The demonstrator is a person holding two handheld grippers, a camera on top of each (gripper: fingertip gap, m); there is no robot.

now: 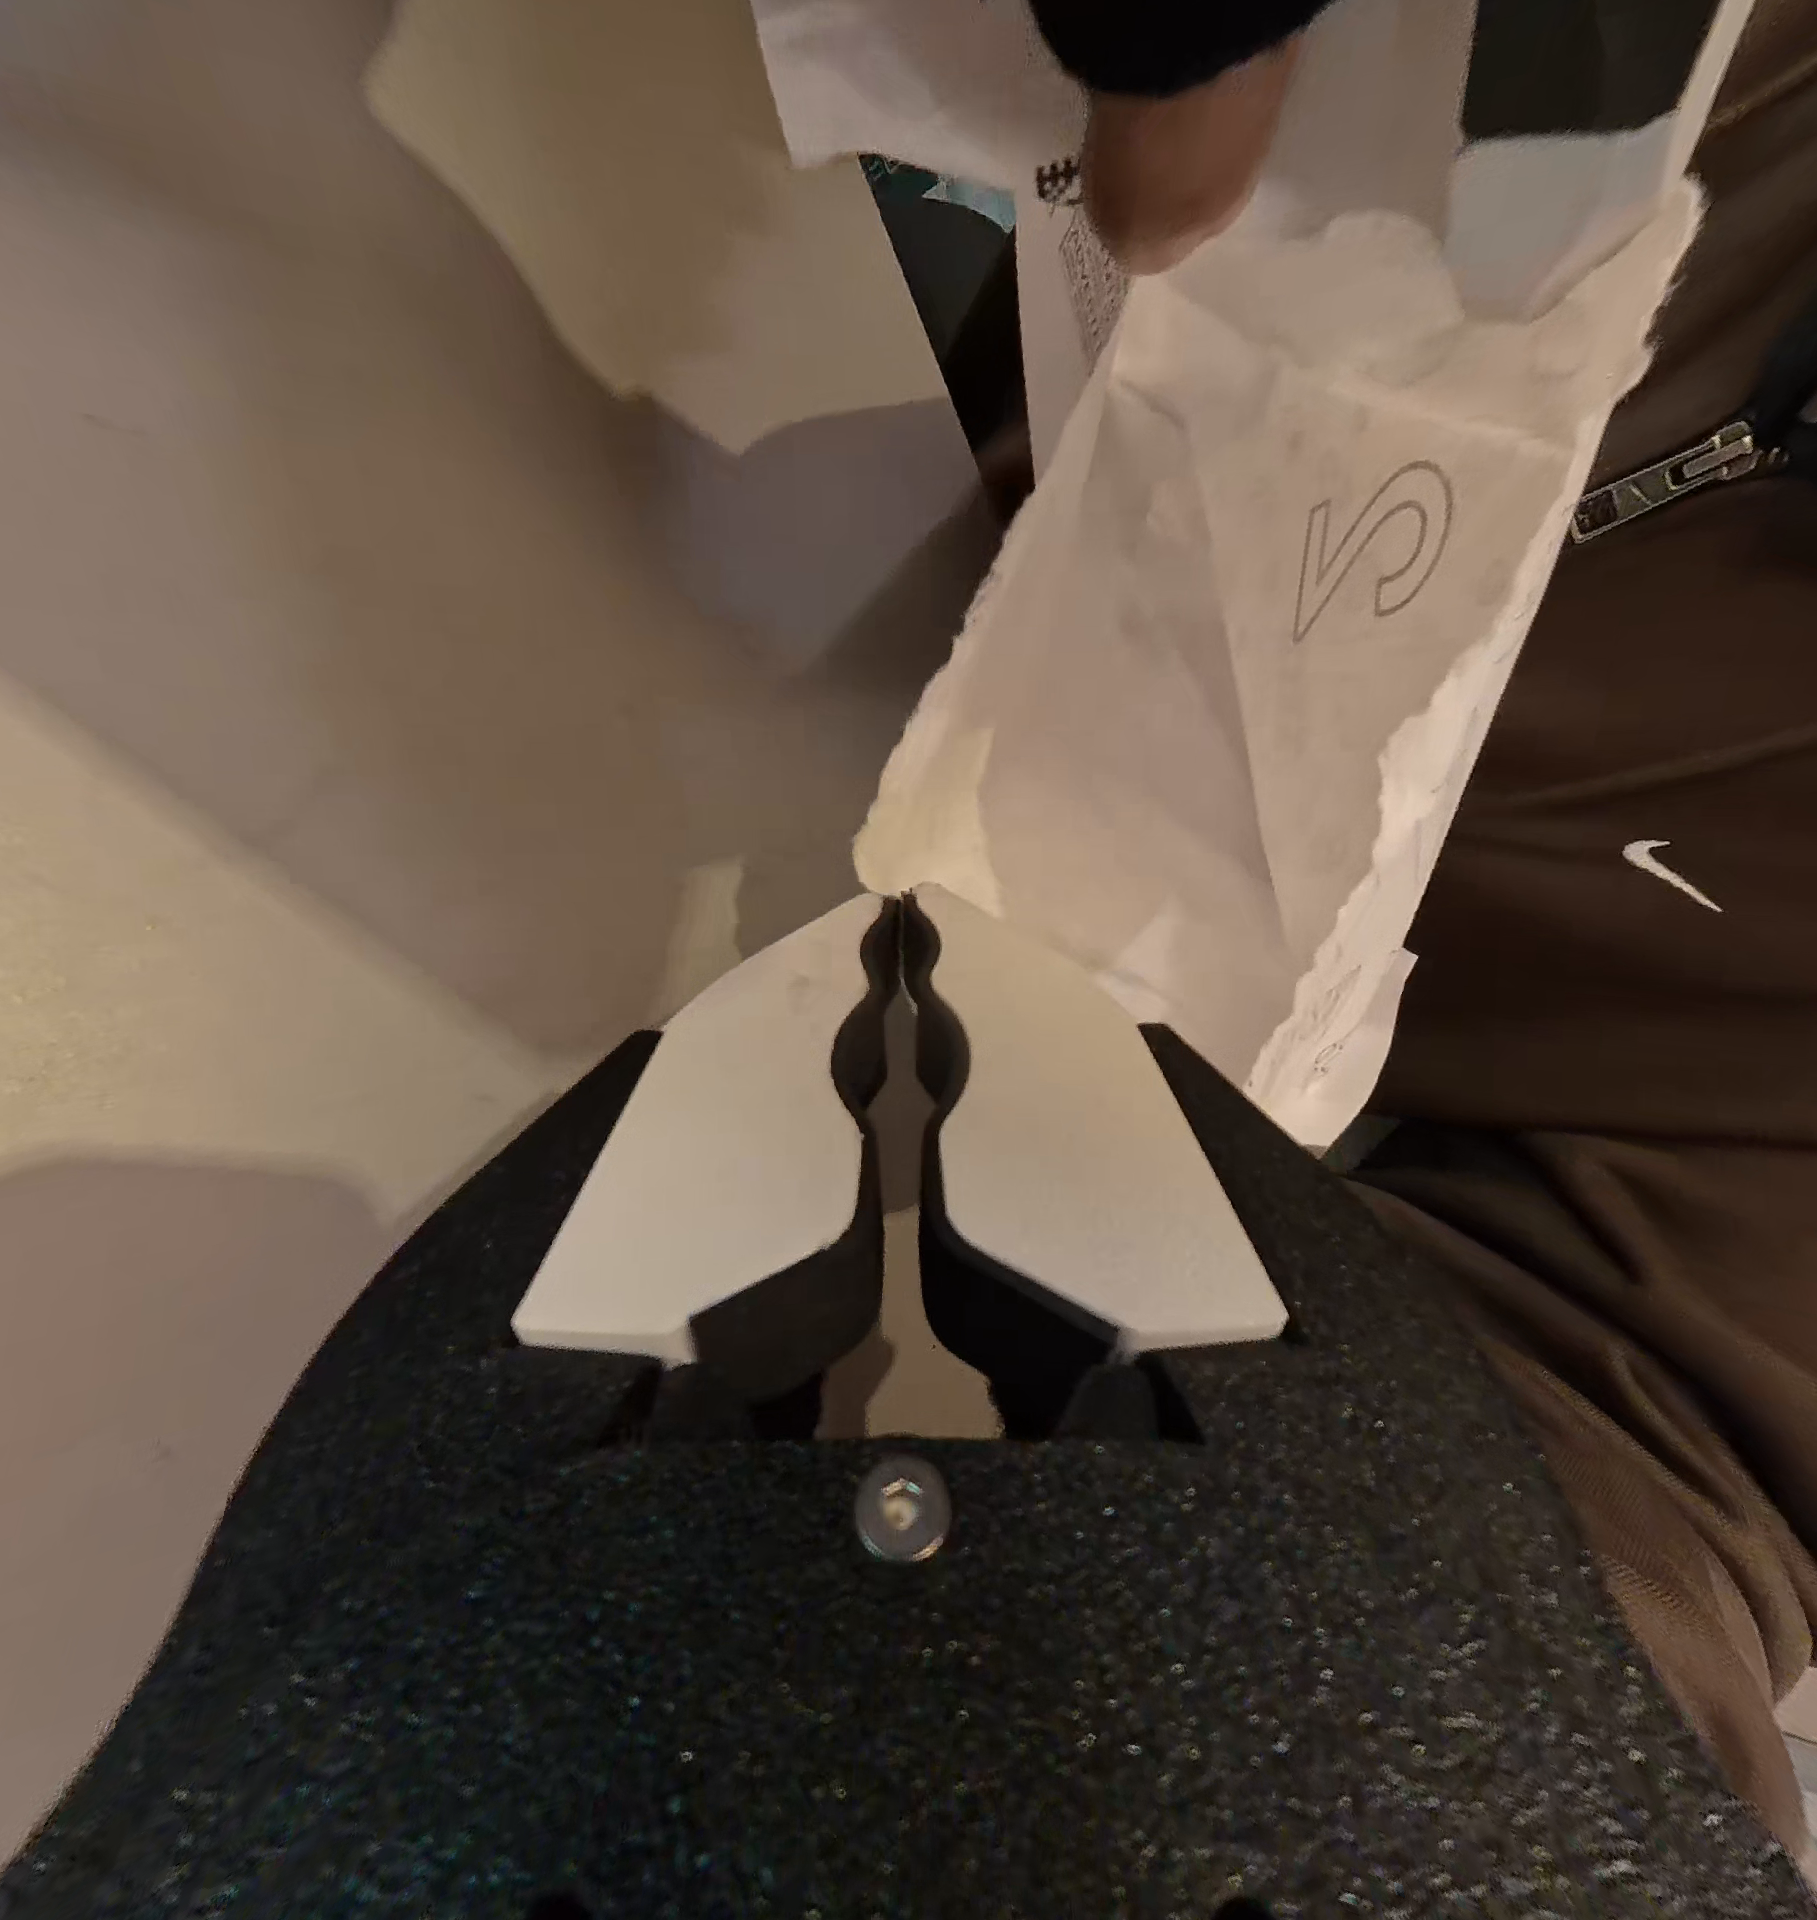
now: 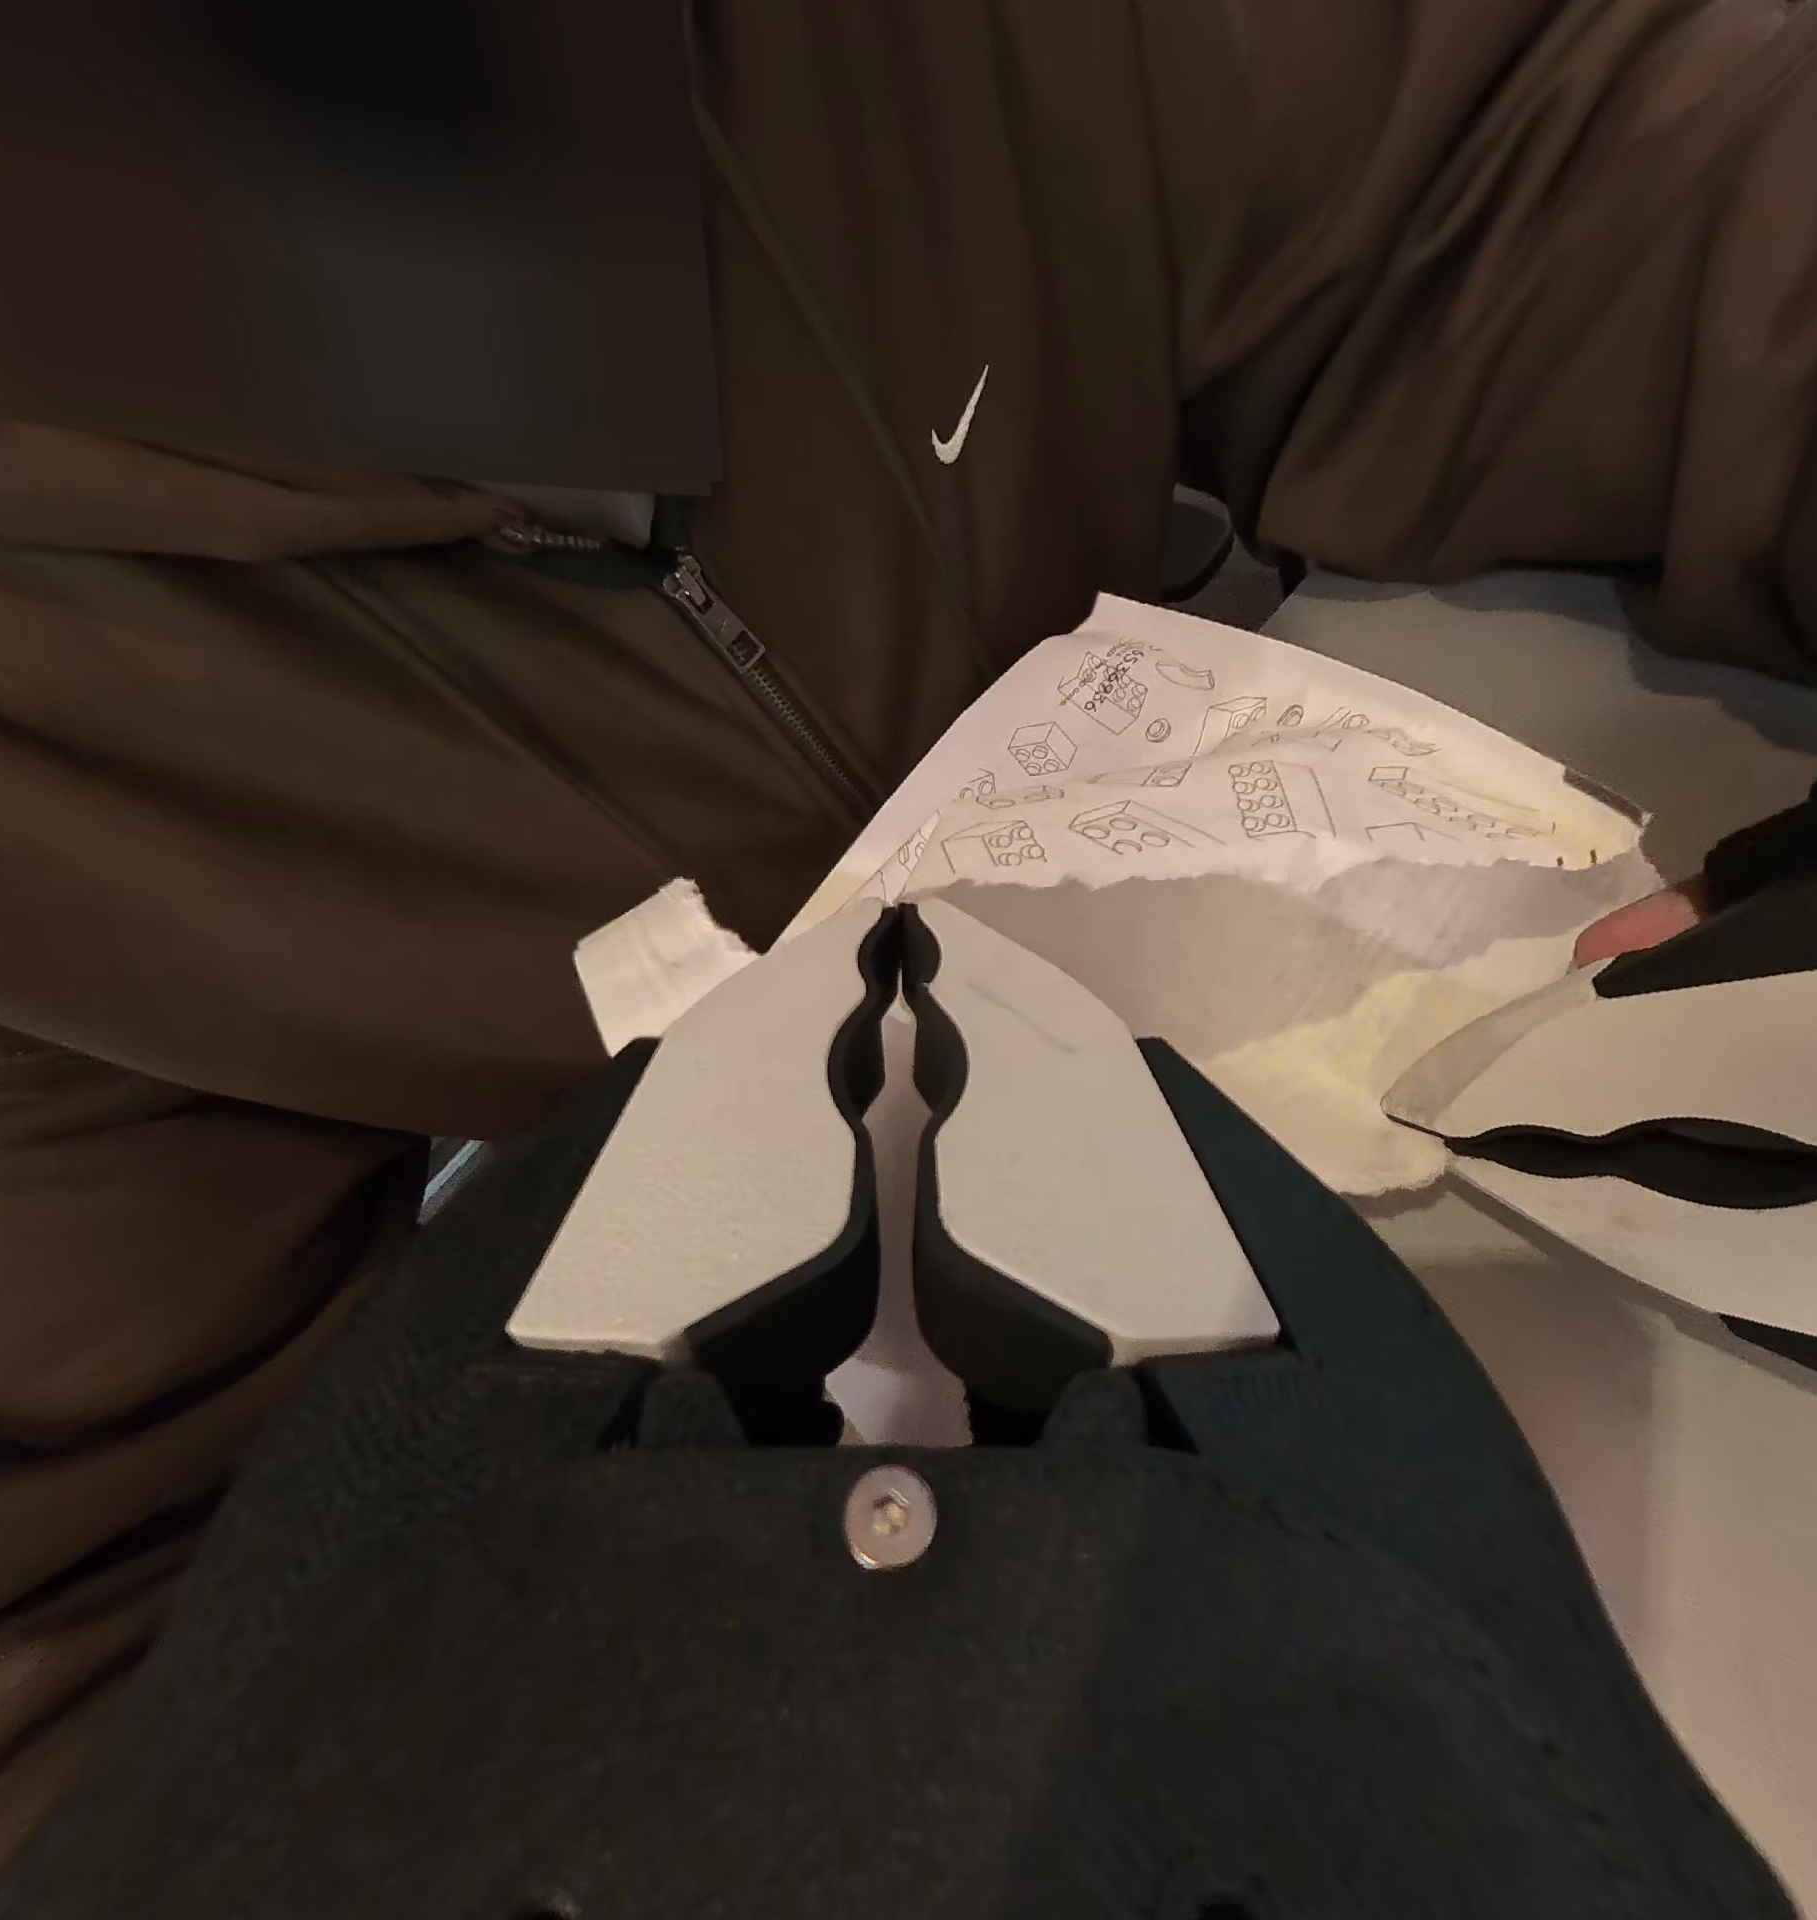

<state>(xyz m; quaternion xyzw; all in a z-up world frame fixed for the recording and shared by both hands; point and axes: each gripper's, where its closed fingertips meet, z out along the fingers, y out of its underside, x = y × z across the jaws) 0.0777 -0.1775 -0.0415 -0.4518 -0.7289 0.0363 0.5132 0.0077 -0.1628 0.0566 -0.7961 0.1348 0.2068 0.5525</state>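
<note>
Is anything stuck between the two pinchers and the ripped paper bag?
No. Both the left gripper and right gripper are pinched shut right on the torn rim of the white paper bag, with nothing between.

A brown zipped jacket (image 2: 883, 260) fills the background; a pale tabletop (image 1: 208, 623) lies beneath.

Both wrist views close, facing torn paper bag (image 1: 1247, 623) – shared.
</note>
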